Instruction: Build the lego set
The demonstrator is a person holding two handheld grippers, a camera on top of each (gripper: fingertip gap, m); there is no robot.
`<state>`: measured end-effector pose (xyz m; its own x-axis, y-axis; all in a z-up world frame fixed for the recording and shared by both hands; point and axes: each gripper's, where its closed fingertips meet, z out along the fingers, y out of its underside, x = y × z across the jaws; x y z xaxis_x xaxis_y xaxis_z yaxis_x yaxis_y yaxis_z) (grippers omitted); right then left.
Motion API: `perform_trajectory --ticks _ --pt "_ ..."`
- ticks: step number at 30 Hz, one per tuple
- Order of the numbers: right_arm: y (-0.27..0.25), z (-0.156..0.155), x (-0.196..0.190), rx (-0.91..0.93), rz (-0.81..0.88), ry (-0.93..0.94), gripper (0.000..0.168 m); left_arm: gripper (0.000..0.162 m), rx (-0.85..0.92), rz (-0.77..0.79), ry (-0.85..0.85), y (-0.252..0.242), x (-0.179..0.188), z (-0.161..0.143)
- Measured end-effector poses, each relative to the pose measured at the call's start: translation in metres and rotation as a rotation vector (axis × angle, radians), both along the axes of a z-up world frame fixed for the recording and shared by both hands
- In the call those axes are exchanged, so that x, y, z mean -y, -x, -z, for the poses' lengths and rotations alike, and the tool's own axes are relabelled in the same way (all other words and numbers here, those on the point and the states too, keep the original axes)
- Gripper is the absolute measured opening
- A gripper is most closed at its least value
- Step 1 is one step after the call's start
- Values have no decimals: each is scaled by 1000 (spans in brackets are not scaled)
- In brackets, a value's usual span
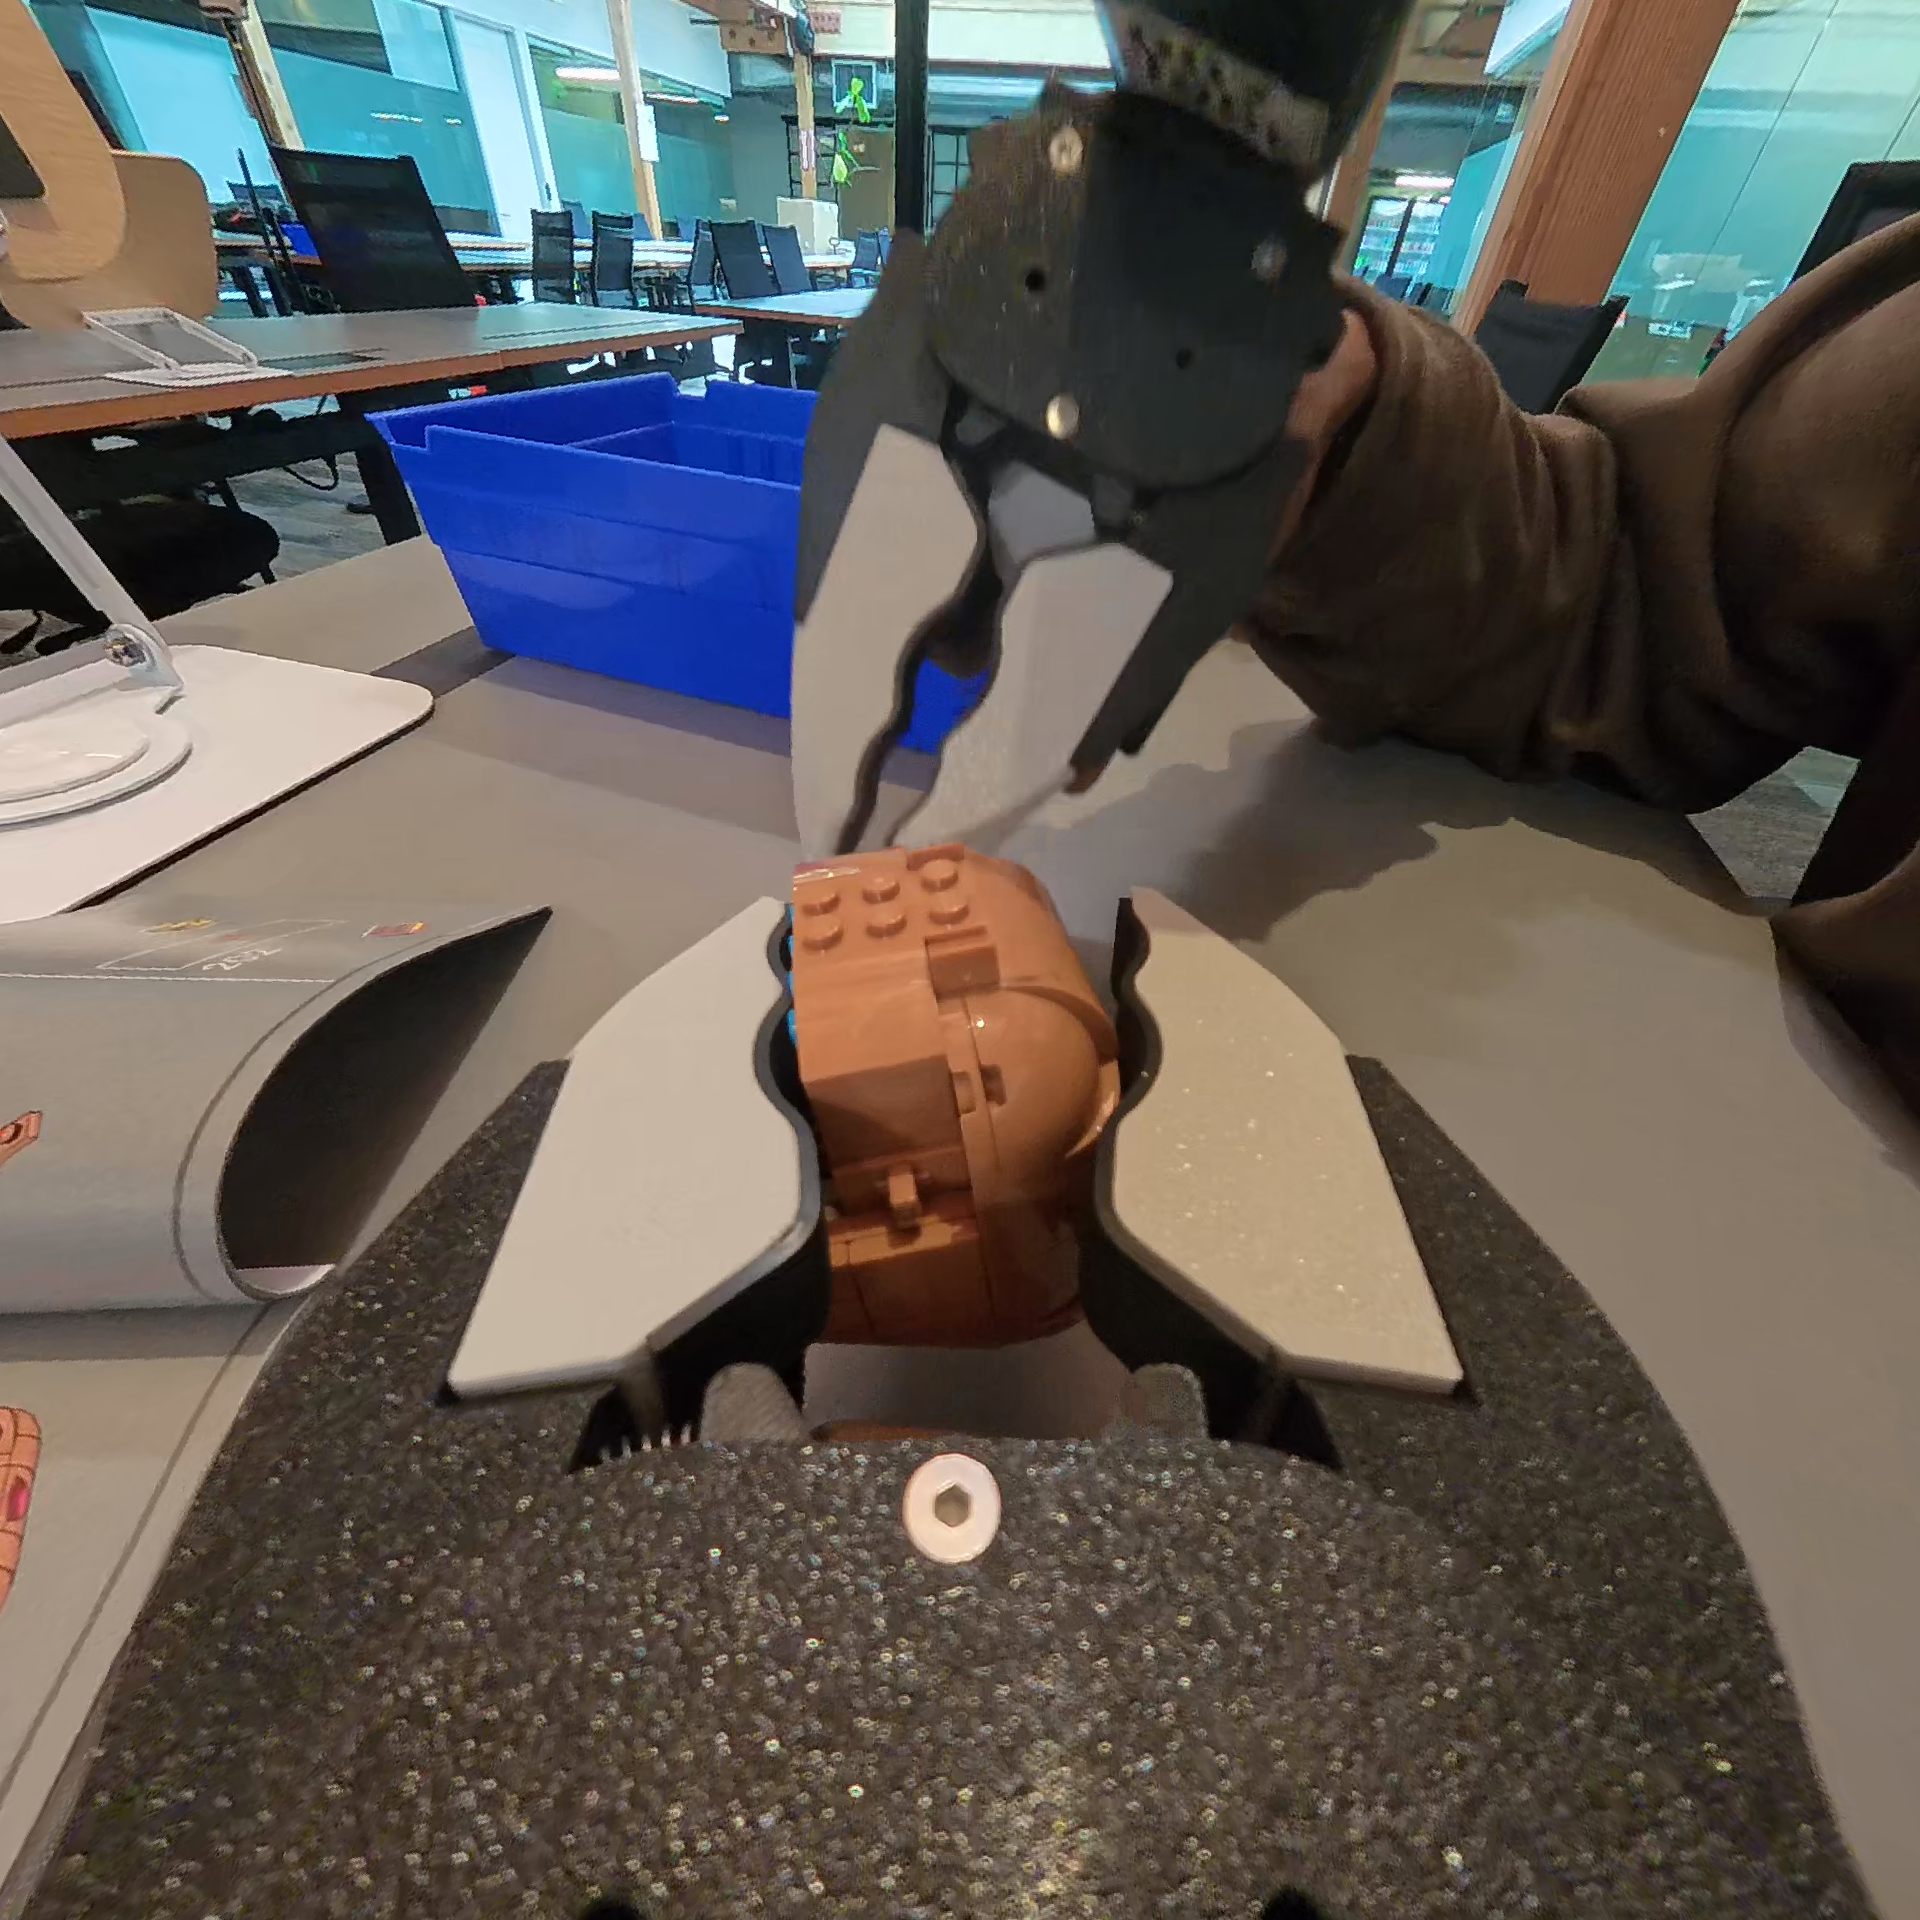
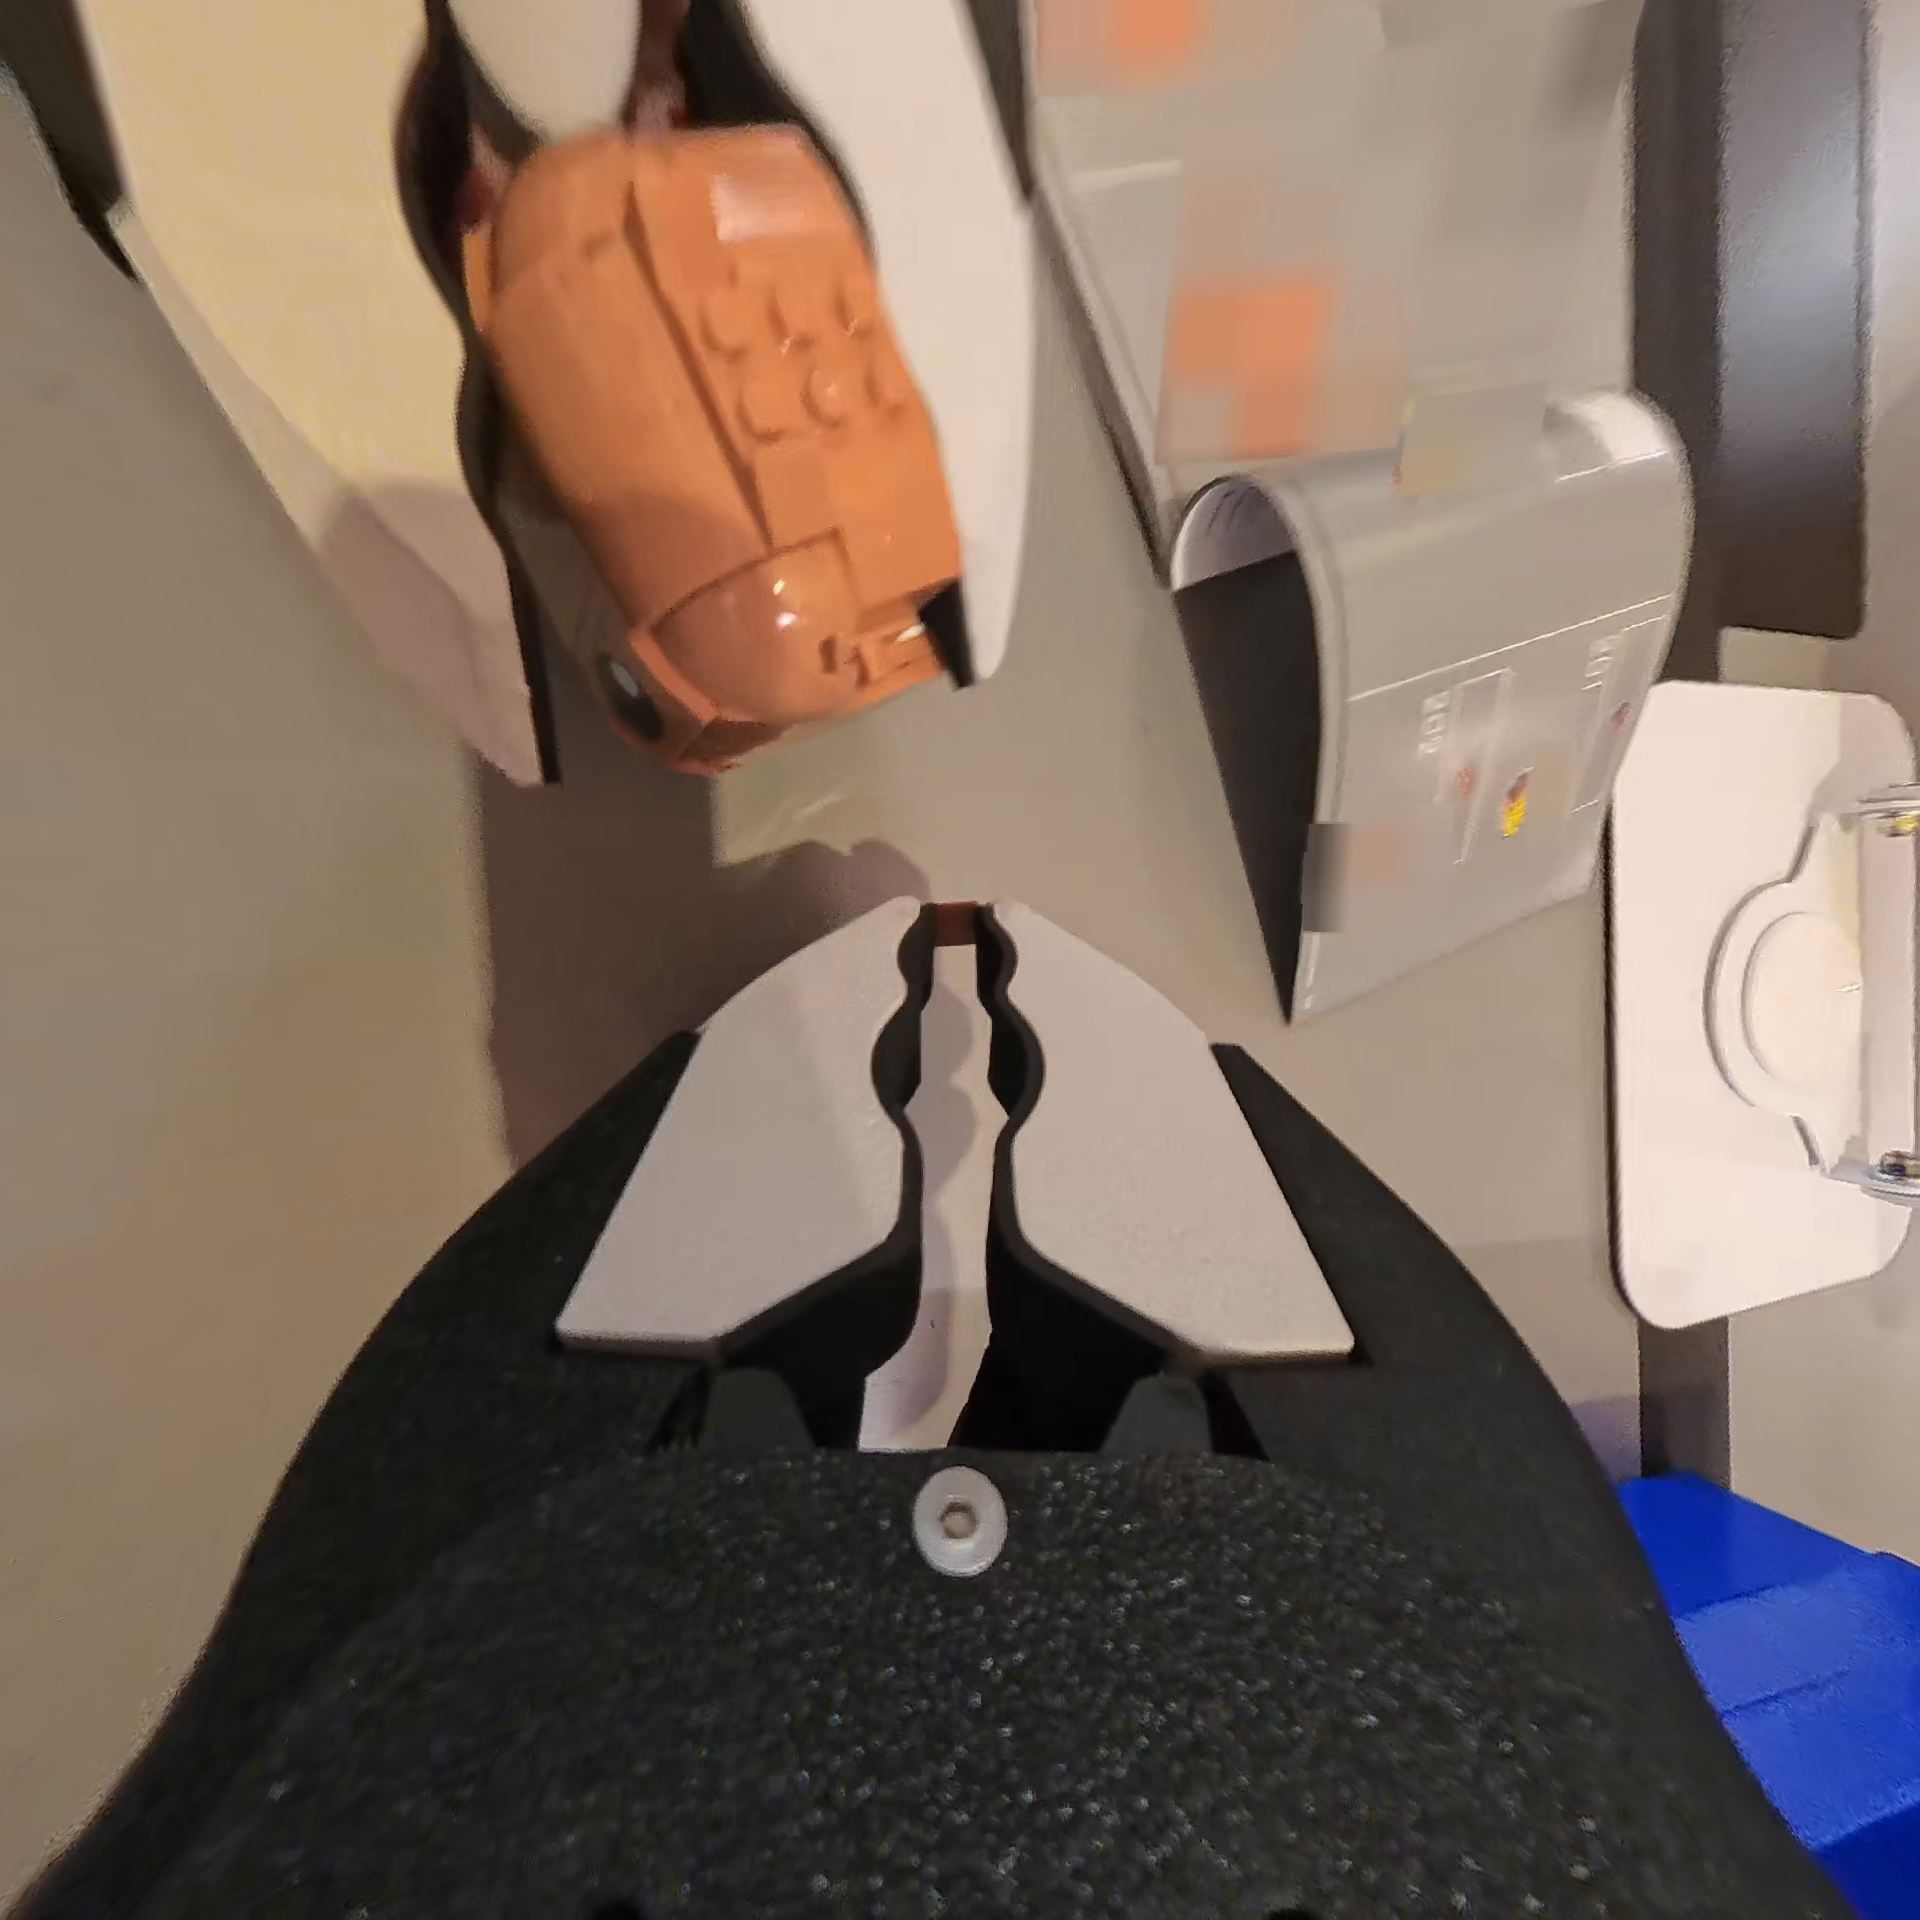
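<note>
The rounded tan-brown plastic lego assembly (image 1: 935, 1081), mid-frame in the left wrist view, sits clamped between the left gripper (image 1: 951, 1039) fingers, its studded patch turned up, probably to take a part. Just above it, the right gripper (image 2: 958, 925) pinches a small brown lego piece (image 2: 956, 923). A curled grey instruction booklet (image 1: 260, 1091) lies at left; a blue plastic bin (image 1: 613, 540) stands behind.
</note>
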<state>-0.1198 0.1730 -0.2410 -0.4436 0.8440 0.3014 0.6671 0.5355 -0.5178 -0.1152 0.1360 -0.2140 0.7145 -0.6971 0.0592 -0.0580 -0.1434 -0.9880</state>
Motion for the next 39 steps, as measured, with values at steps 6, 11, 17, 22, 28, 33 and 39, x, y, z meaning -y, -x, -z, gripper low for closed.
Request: perform_trajectory --ticks 6,11,17,22,28,33,39 --pt "2 -74 24 -210 -113 227 7 57 22 31 -15 -12 2 -3" --pt "7 -74 66 -196 -266 352 7 57 -1 55 -55 -19 5 -5" --pt "10 -63 71 -175 -289 381 7 57 -28 61 -62 -22 7 -3" --pt "9 -58 75 -164 -310 396 7 57 -41 65 -65 -24 7 -2" --pt "7 -56 76 -158 -318 404 7 57 -61 74 -68 -26 9 0" --pt "5 -56 76 -150 -324 401 7 57 -58 75 -70 -26 9 0" --pt "5 -56 76 -157 -325 395 7 57 -58 76 -70 -26 9 0"
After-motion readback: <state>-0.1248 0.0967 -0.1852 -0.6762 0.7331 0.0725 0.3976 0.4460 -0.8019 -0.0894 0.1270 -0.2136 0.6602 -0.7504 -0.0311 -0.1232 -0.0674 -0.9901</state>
